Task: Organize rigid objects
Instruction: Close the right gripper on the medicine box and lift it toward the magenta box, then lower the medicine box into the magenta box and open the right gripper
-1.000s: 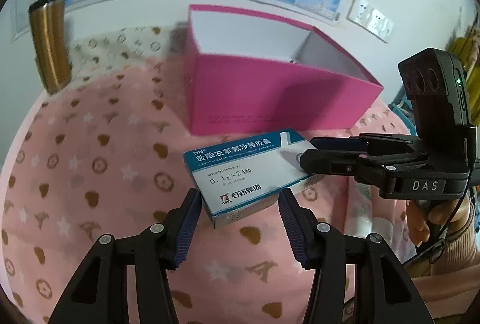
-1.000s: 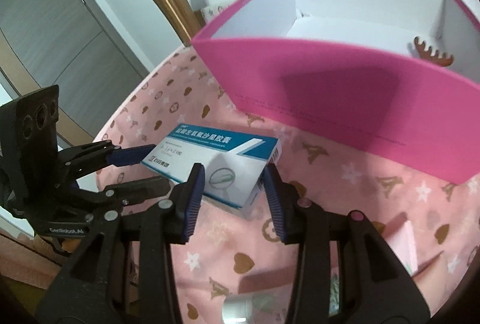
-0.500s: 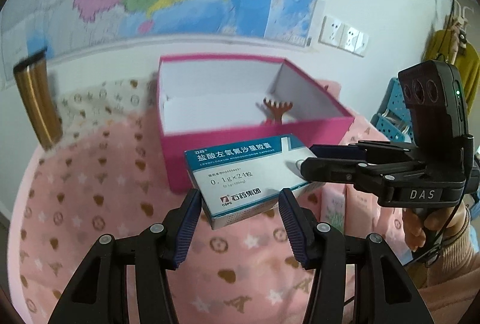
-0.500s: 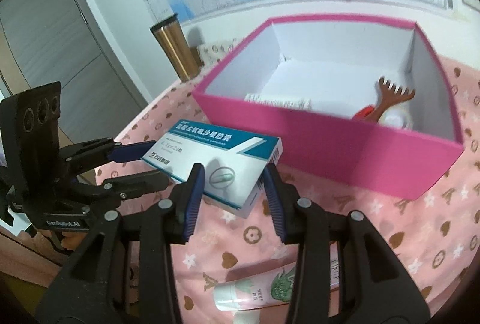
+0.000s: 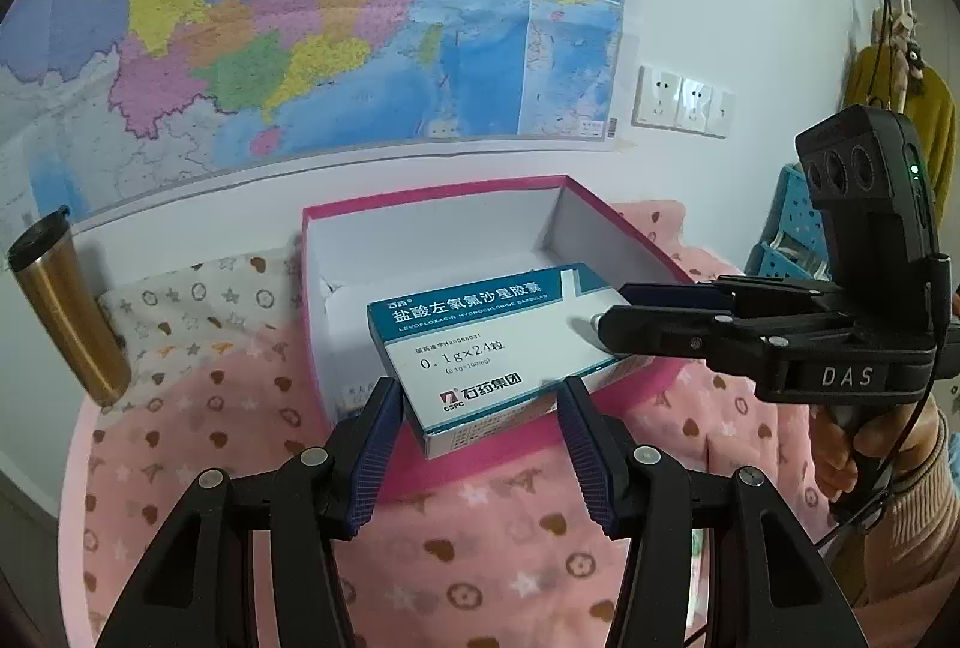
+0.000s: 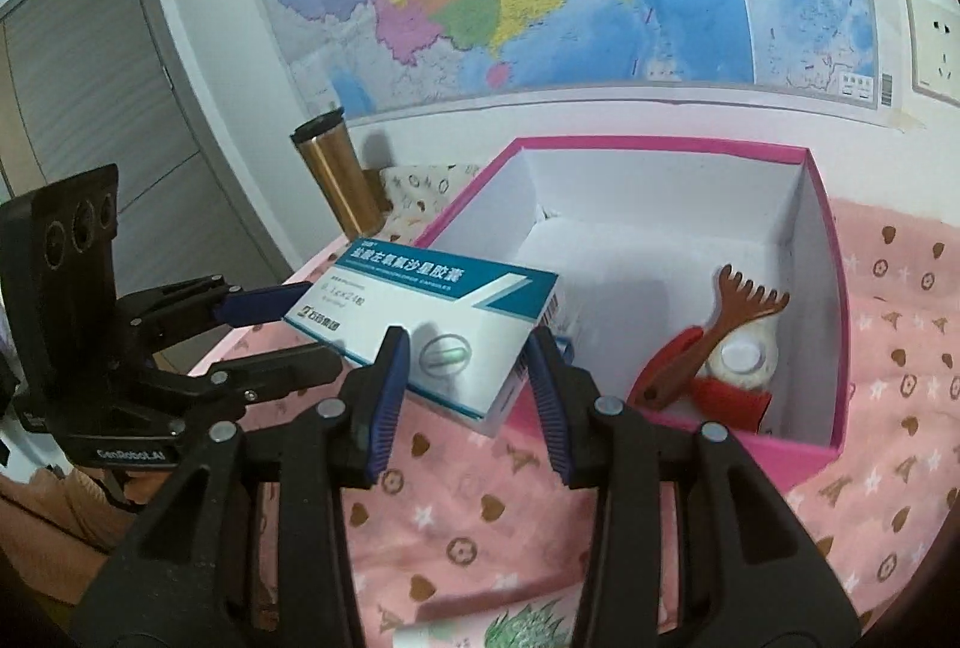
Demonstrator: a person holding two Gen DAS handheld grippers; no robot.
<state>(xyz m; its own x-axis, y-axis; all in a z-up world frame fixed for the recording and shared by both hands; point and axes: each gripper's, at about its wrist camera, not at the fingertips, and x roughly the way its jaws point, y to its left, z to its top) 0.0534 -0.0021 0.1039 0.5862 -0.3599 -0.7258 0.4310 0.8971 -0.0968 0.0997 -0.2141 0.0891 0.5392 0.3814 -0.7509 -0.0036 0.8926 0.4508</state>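
— Both of them on one little medicine box [image 5: 489, 348]? Seems a lot for a carton.

— It's long and flat, so one end each keeps it level; the left gripper [image 5: 477, 441] has the near end clenched between its blue pads, and the right gripper [image 6: 468, 387] pinches the other end the same way; neither is slack.

— And where is the box, exactly?

— In the air, above the near wall of the pink box [image 6: 837, 288] – partly over the opening, partly over the cloth [image 6: 480, 516]; it touches nothing but the pads, as far as I can see from here.

— Why tilt it like that?

— My guess: the printed face is up and the far edge a shade lower, so it can slide down inside without catching the rim.

— Anything in there to get in the way?

— On the right-hand side, yes; a brown comb-like thing [image 6: 735, 309], something red [image 6: 729, 399] and a white roll [image 6: 744, 360] (tape, perhaps; I can't be sure) are crowded against that wall; the left part of the floor looks bare, and that is the side the carton hangs over – sensible enough.

— So nearly done with this one?

— I'd say the lowering and the letting go are yet to come; a printed tube [image 6: 510, 627] lies on the cloth near the grippers, so there is more to tidy; the gold flask [image 5: 63, 312] by the wall stands well apart.
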